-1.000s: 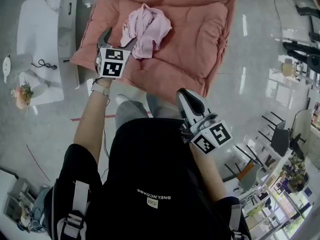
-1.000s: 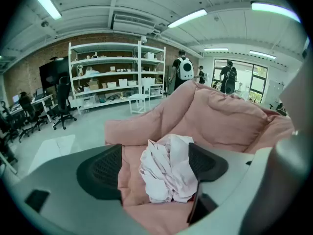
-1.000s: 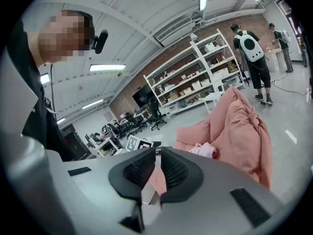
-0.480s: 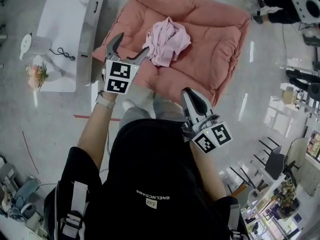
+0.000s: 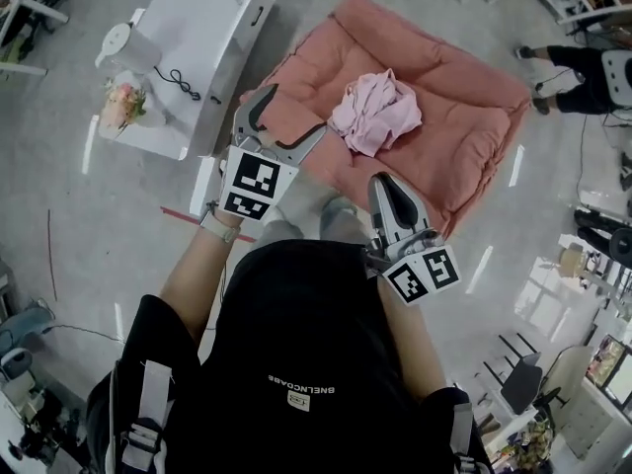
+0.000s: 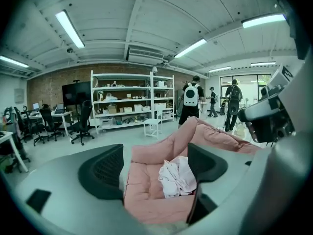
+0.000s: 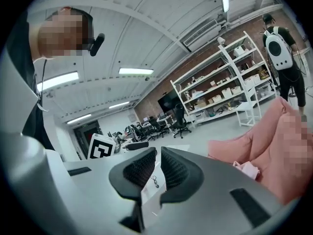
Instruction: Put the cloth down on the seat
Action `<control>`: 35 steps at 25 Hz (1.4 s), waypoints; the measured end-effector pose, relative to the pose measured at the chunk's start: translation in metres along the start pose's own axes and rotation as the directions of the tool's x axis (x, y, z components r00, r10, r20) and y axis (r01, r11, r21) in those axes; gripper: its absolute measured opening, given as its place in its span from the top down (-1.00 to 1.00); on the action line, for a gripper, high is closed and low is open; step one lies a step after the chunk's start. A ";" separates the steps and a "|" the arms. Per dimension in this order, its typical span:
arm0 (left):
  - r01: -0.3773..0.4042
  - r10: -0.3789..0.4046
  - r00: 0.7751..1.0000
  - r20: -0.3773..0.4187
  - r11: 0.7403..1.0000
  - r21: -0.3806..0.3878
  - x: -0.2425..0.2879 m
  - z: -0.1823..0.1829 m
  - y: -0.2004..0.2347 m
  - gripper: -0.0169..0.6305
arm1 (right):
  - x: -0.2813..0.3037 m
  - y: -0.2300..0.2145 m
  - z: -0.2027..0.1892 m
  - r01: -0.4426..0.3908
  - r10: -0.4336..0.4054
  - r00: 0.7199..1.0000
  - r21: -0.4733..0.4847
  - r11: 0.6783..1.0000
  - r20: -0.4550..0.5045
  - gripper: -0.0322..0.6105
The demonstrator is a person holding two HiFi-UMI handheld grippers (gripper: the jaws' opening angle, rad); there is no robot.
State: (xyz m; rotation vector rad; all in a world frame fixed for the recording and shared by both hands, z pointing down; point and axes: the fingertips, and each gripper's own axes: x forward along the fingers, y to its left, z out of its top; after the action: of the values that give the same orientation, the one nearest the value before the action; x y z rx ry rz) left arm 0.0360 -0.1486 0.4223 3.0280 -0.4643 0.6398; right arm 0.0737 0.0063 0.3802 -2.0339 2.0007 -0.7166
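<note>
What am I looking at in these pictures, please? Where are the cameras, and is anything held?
A person holds a two-jaw tool, a gripper, in each hand. One picture comes from a camera on the person's head, looking down; the other two come from cameras on the grippers. A pink cloth lies crumpled on the pink seat. The left gripper is open, the right gripper is shut, and both hold nothing. A white table stands beside the seat.

My feed's bright and even here, all from the ceiling strip lights (image 6: 68, 29) above the seat (image 5: 464, 156). White glare streaks sit on the glossy floor (image 5: 515, 166) just right of the seat. Both gripper views warp hard toward the edges, with black corners. Shadows are soft.
</note>
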 end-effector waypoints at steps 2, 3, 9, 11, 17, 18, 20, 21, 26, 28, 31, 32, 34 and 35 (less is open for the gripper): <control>-0.021 0.021 1.000 0.014 1.000 -0.007 -0.018 0.003 0.007 -0.36 | 0.010 0.010 -0.002 -0.032 0.032 0.999 -0.007 0.999 -0.005 0.73; -0.037 0.038 0.999 0.024 0.999 -0.016 -0.027 0.004 0.012 -0.36 | 0.015 0.015 -0.003 -0.049 0.048 0.999 -0.008 0.999 -0.009 0.73; -0.131 0.142 0.987 0.076 0.983 -0.127 -0.094 0.003 0.039 -0.31 | 0.043 0.055 -0.003 -0.161 0.161 0.987 -0.022 0.987 -0.017 0.73; -0.161 0.172 0.982 0.081 0.979 -0.126 -0.117 0.001 0.045 -0.30 | 0.051 0.072 -0.006 -0.200 0.199 0.980 -0.030 0.979 -0.026 0.73; -0.282 0.296 0.951 0.088 0.948 -0.148 -0.185 -0.010 0.065 -0.26 | 0.077 0.119 -0.022 -0.318 0.314 0.947 -0.056 0.946 -0.072 0.73; -0.299 0.315 0.945 0.088 0.942 -0.154 -0.196 -0.012 0.067 -0.25 | 0.081 0.127 -0.025 -0.335 0.330 0.941 -0.060 0.940 -0.078 0.73; -0.329 0.347 0.934 0.088 0.929 -0.169 -0.218 -0.016 0.071 -0.23 | 0.086 0.143 -0.029 -0.366 0.360 0.928 -0.068 0.928 -0.092 0.73; -0.343 0.362 0.928 0.088 0.922 -0.177 -0.228 -0.018 0.073 -0.22 | 0.089 0.151 -0.031 -0.382 0.374 0.922 -0.073 0.921 -0.099 0.73; -0.404 0.430 0.899 0.086 0.887 -0.222 -0.268 -0.033 0.082 -0.15 | 0.103 0.186 -0.042 -0.452 0.438 0.889 -0.099 0.887 -0.132 0.73; -0.426 0.456 0.886 0.086 0.873 -0.237 -0.282 -0.037 0.083 -0.10 | 0.105 0.199 -0.045 -0.476 0.459 0.877 -0.119 0.872 -0.145 0.73; -0.464 0.498 0.863 0.088 0.849 -0.253 -0.302 -0.041 0.084 0.06 | 0.106 0.215 -0.048 -0.507 0.486 0.859 -0.137 0.851 -0.161 0.73; -0.478 0.513 0.854 0.089 0.839 -0.259 -0.309 -0.042 0.084 0.17 | 0.106 0.220 -0.050 -0.517 0.495 0.853 -0.139 0.845 -0.166 0.73; -0.501 0.541 0.836 0.094 0.821 -0.274 -0.321 -0.045 0.086 0.30 | 0.108 0.230 -0.054 -0.536 0.512 0.841 -0.143 0.832 -0.175 0.73; -0.511 0.553 0.827 0.098 0.813 -0.279 -0.326 -0.046 0.087 0.35 | 0.109 0.235 -0.057 -0.546 0.520 0.835 -0.147 0.825 -0.180 0.73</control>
State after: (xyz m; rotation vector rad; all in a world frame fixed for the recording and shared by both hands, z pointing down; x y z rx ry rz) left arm -0.2918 -0.1354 0.3310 2.7144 -1.3301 0.2819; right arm -0.1639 -0.1046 0.3414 -1.3994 2.6379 -0.5578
